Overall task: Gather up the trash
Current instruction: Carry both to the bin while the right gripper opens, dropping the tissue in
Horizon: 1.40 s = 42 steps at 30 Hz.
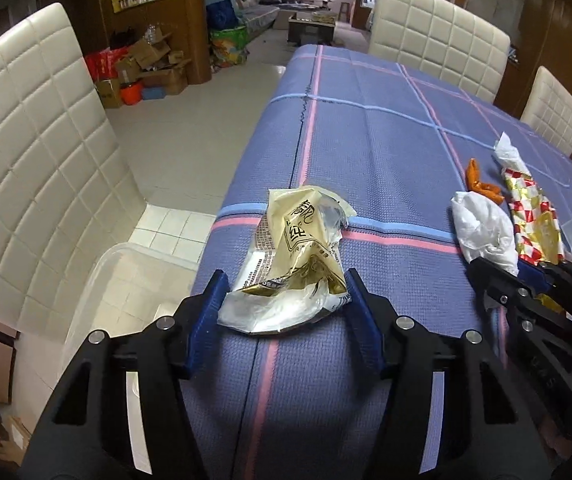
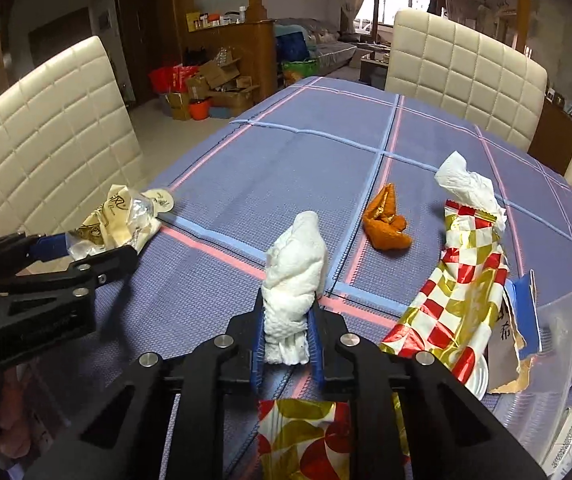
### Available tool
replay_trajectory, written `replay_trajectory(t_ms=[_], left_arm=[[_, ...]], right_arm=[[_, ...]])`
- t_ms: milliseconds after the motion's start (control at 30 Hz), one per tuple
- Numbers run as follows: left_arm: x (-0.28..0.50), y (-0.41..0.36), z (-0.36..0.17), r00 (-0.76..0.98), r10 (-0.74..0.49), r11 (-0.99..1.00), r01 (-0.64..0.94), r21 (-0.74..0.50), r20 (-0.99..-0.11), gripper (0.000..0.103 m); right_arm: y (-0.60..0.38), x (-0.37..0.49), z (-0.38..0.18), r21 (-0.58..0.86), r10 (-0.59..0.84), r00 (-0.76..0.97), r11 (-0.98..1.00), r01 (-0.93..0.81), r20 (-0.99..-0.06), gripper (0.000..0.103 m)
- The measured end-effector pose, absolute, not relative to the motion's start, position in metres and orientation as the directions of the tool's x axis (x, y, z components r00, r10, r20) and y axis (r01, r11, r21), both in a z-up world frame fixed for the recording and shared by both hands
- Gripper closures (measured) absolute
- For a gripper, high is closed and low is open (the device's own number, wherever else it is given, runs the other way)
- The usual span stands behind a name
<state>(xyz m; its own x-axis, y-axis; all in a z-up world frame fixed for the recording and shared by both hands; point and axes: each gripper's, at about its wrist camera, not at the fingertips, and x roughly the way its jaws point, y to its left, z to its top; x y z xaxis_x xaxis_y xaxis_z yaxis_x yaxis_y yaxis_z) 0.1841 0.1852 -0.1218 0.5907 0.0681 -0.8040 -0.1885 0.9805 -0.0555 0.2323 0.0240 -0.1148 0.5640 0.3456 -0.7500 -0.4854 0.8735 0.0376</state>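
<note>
Two tongs: left (image 1: 286, 292), right (image 2: 288, 330). Three cream chairs (image 2: 466, 76). One orange wrapper (image 2: 386, 222). One clear bin (image 1: 125, 280).

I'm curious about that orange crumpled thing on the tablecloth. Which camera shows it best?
The right wrist view: the orange crumpled wrapper lies in the open, whole, just beyond the white tissue clamped in the right gripper. In the left wrist view it sits small, far right, its lower end hidden behind the tissue.

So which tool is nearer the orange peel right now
Right. The right tool, shut on a white tissue wad, sits just short of the orange peel. The left tool is far off to the left, around the cream wrapper.
</note>
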Motion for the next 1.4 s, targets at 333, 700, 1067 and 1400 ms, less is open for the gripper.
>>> replay_trajectory(t_ms=[333, 700, 1067, 1400], left_arm=[[0.120, 0.213, -0.100, 0.619, 0.192, 0.958, -0.288, 0.008, -0.761, 0.044], [0.058, 0.272, -0.097, 0.578, 0.297, 0.906, -0.423, 0.032, -0.760, 0.044], [0.037, 0.280, -0.094, 0.576, 0.308, 0.894, -0.447, 0.023, -0.758, 0.044], [0.039, 0.285, -0.096, 0.567, 0.304, 0.890, -0.455, 0.017, -0.765, 0.044]], right_arm=[[0.065, 0.186, -0.104, 0.025, 0.432, 0.515, 0.784, -0.620, -0.740, 0.085], [0.117, 0.144, -0.096, -0.001, 0.500, 0.460, 0.676, -0.737, -0.734, 0.085], [0.140, 0.128, -0.084, -0.008, 0.540, 0.438, 0.623, -0.782, -0.718, 0.085], [0.150, 0.124, -0.082, 0.002, 0.555, 0.423, 0.607, -0.795, -0.716, 0.085]])
